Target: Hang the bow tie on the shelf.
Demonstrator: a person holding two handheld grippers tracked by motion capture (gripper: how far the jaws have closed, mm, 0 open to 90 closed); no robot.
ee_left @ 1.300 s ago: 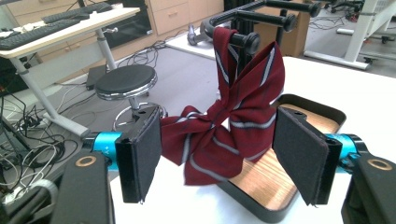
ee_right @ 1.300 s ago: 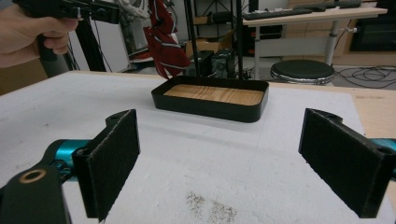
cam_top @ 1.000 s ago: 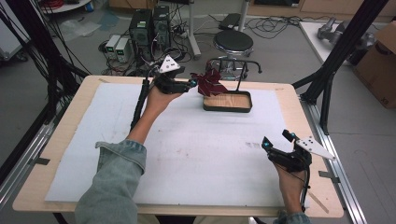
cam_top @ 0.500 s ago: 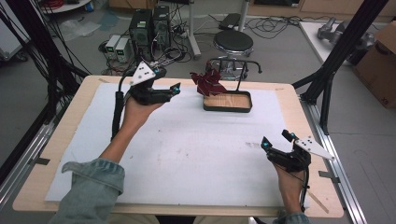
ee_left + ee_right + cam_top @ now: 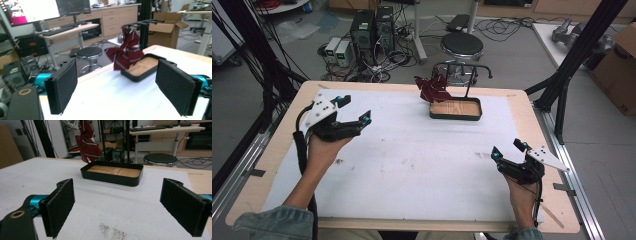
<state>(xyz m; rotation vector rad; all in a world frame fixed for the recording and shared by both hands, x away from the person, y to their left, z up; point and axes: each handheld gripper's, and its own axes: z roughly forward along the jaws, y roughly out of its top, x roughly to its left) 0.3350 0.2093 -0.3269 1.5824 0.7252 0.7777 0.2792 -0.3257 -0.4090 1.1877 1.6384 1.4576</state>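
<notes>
A dark red striped cloth hangs from a thin black rack at the table's far edge. It drapes beside a black tray with a wooden floor. My left gripper is held above the left part of the white sheet, open, well left of the cloth. In the left gripper view the jaws stand wide apart with nothing between them, and the cloth and tray lie ahead. My right gripper is open near the front right. Its view shows the tray and cloth farther off.
A white sheet covers most of the wooden table. A round stool stands behind the far edge, with computer towers on the floor. Black frame posts rise at the right, beside a cardboard box.
My left gripper has drawn back from the cloth, moving left and toward the person. The cloth stays hanging on the rack. The right gripper has not moved.
</notes>
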